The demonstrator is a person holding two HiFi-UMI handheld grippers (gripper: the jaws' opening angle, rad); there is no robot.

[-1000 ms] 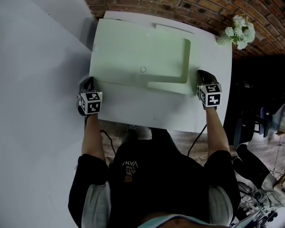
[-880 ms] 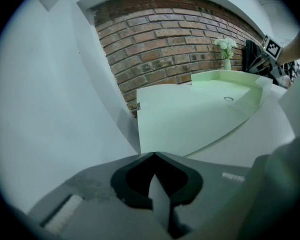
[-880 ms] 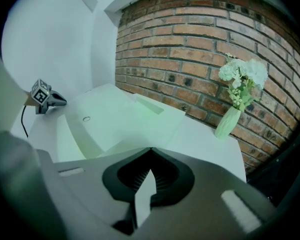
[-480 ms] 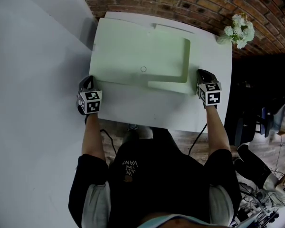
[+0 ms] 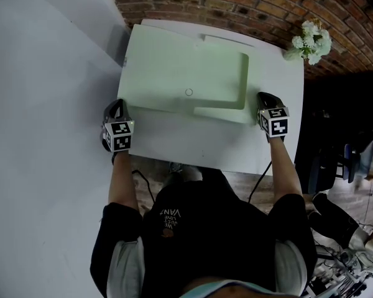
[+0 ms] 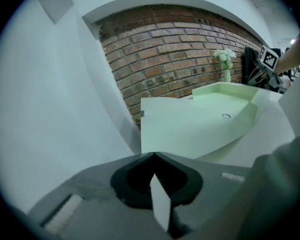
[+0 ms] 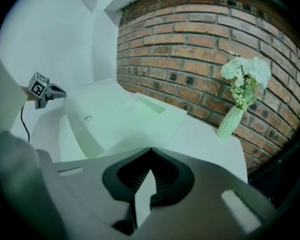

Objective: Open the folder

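A pale green folder [image 5: 180, 73] lies on the white table [image 5: 193, 144], with a small ring [image 5: 188, 92] near the middle of its cover. My left gripper [image 5: 117, 105] is shut at the cover's near left corner. In the left gripper view the cover [image 6: 200, 124] curves upward from the tips of the left gripper [image 6: 153, 154]. My right gripper [image 5: 262, 97] is shut beside the folder's near right corner. In the right gripper view the green sheet [image 7: 110, 119] reaches the tips of the right gripper [image 7: 150, 149]; contact is unclear.
A vase of white flowers [image 5: 312, 41] stands at the table's far right corner, against the brick wall [image 5: 248, 5]. A white wall panel [image 5: 43, 104] runs along the table's left side. The person's body is close to the near edge.
My left gripper has risen slightly with the cover's corner. The right gripper has stayed where it was.
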